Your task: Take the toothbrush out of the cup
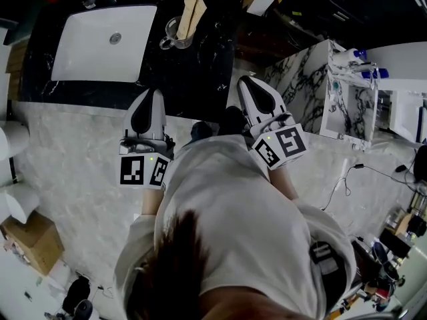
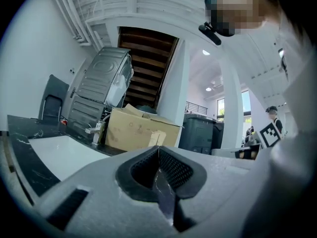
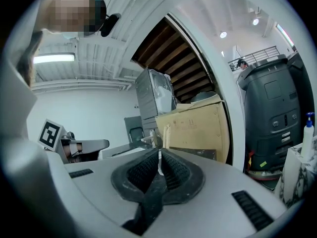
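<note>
A clear cup with a handle stands on the black marble counter, to the right of the sink. Beige toothbrushes stick up out of it. My left gripper is at the counter's front edge, below and left of the cup, shut and empty. My right gripper is off the counter's right end, below and right of the cup, also shut with nothing held. In the left gripper view the left gripper has its pads meeting. In the right gripper view the right gripper is closed, with the toothbrushes just beyond its tips.
A white sink fills the counter's left part, with a faucet behind it. A white marble shelf unit with bottles stands at the right. A cardboard box and a dark bin lie beyond.
</note>
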The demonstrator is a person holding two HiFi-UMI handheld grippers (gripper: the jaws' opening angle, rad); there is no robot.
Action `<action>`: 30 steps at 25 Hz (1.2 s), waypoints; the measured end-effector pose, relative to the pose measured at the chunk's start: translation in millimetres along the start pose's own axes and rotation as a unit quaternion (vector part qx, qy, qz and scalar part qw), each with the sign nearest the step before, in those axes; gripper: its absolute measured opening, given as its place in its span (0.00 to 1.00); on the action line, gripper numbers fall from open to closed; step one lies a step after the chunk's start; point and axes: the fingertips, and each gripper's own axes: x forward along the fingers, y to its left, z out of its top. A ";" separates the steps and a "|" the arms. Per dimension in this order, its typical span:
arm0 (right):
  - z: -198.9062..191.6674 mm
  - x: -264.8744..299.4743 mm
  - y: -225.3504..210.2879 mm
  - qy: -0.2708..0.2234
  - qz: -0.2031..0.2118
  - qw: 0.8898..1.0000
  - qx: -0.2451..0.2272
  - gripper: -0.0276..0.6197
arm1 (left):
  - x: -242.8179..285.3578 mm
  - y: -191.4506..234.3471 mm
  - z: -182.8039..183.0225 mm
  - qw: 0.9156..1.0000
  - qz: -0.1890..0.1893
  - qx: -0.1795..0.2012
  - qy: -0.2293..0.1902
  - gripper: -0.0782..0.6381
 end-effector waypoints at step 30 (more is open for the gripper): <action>13.3 33.4 -8.9 -0.024 0.001 1.000 -0.006 0.08 | 15.2 15.2 16.6 0.999 0.016 0.022 -0.019 0.13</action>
